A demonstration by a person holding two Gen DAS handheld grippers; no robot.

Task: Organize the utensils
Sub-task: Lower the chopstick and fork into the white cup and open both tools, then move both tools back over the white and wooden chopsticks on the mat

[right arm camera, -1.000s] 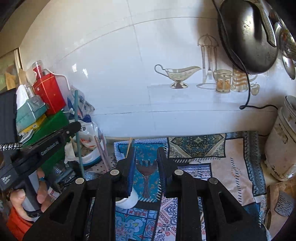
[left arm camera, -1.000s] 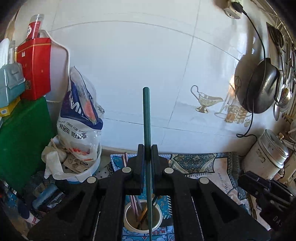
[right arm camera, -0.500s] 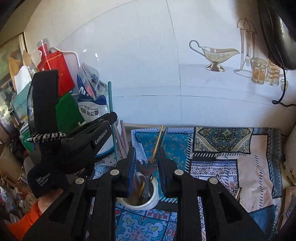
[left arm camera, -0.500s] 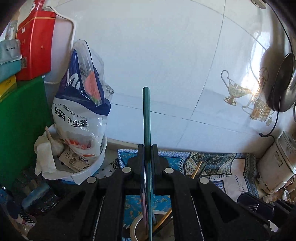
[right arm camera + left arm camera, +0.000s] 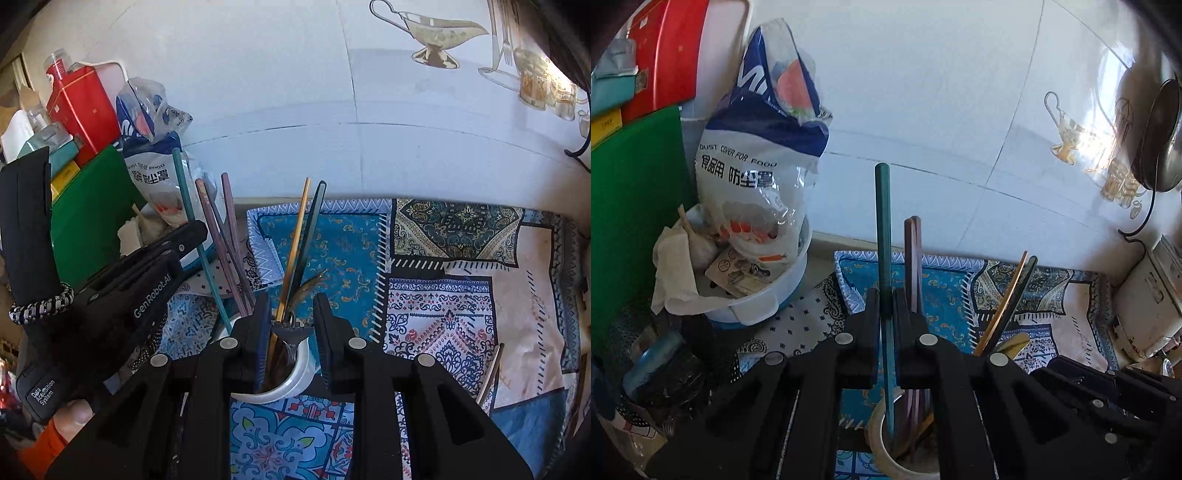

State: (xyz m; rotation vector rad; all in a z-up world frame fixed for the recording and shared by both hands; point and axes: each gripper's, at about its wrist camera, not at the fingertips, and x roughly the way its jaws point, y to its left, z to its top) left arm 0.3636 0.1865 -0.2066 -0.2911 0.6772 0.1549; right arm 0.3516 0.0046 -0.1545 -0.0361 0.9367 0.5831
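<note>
Left gripper [image 5: 886, 306]: jaws nearly closed, clamped on a green chopstick [image 5: 882, 221]; its lower tip is seen just inside the white cup [image 5: 882, 439] directly below the jaws. Right gripper [image 5: 290, 325]: jaws set narrow and gripping a fork [image 5: 291, 332] by its head, handle down in the same cup [image 5: 295, 384] immediately beneath.

Just beyond the jaws, purple chopsticks [image 5: 225, 236] and a wooden and a dark chopstick [image 5: 299, 236] are already stood in the cup, leaning outward. Farther out, the patterned cloth [image 5: 443, 314] and the tiled wall [image 5: 277, 92] are noted.

Judgement: insertion nearly complete. Both utensils should be lowered upright until bottomed, then released one at a time, so the cup is not tipped. Collision between the two grippers is to be avoided; they are close together over the rim.
</note>
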